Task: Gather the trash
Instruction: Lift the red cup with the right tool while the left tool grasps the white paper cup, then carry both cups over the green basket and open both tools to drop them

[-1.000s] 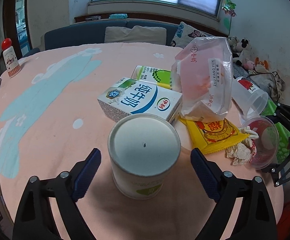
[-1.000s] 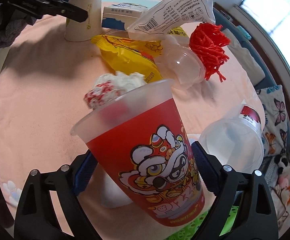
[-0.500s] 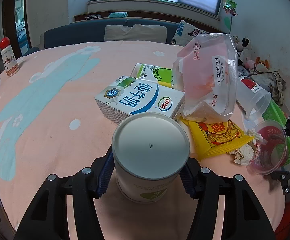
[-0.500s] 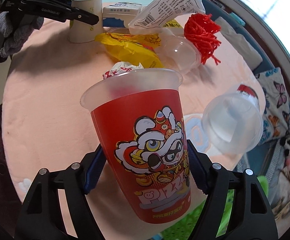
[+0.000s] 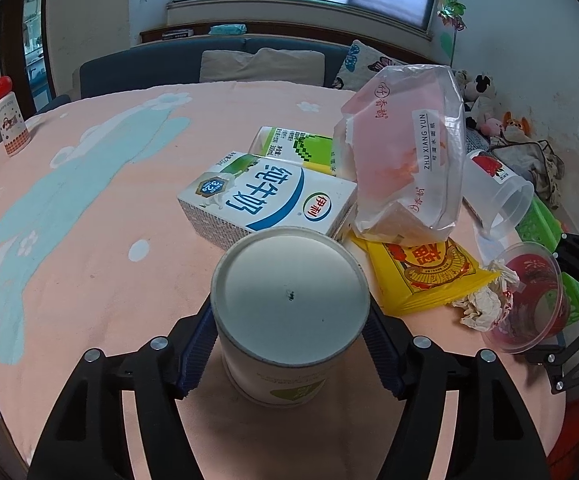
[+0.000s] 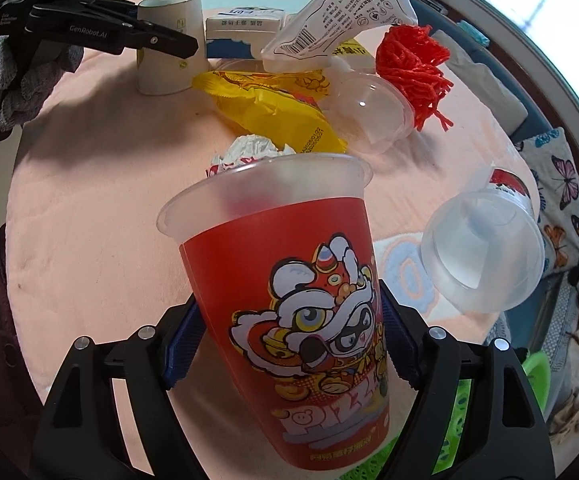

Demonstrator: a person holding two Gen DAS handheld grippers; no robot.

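The left gripper (image 5: 289, 354) has its blue pads against both sides of the inverted white paper cup (image 5: 289, 312), whose base faces up; after closing in, its jaws have just eased slightly wider, so the hold is judged light. The right gripper (image 6: 289, 340) clamps the red lion-dance plastic cup (image 6: 289, 312) low on its tapered wall, with the cup tilted and its mouth facing away; its jaws have likewise just eased slightly wider. Risk: a thin-walled cup can buckle or slide out along its taper if pressure drops further, and the red cup would then fall at the counter (image 5: 89, 240) edge. Risk: lifting the paper cup forward would strike the milk carton (image 5: 265, 200) just beyond it, which lies beside the clear snack bag (image 5: 405, 160) and yellow wrapper (image 5: 421, 272). The crumpled tissue (image 5: 485, 304) lies close to the red cup's rim. Open room lies to the left over the bare cloth; the right side is crowded, with the counter edge and a green basket (image 5: 541, 220) near.
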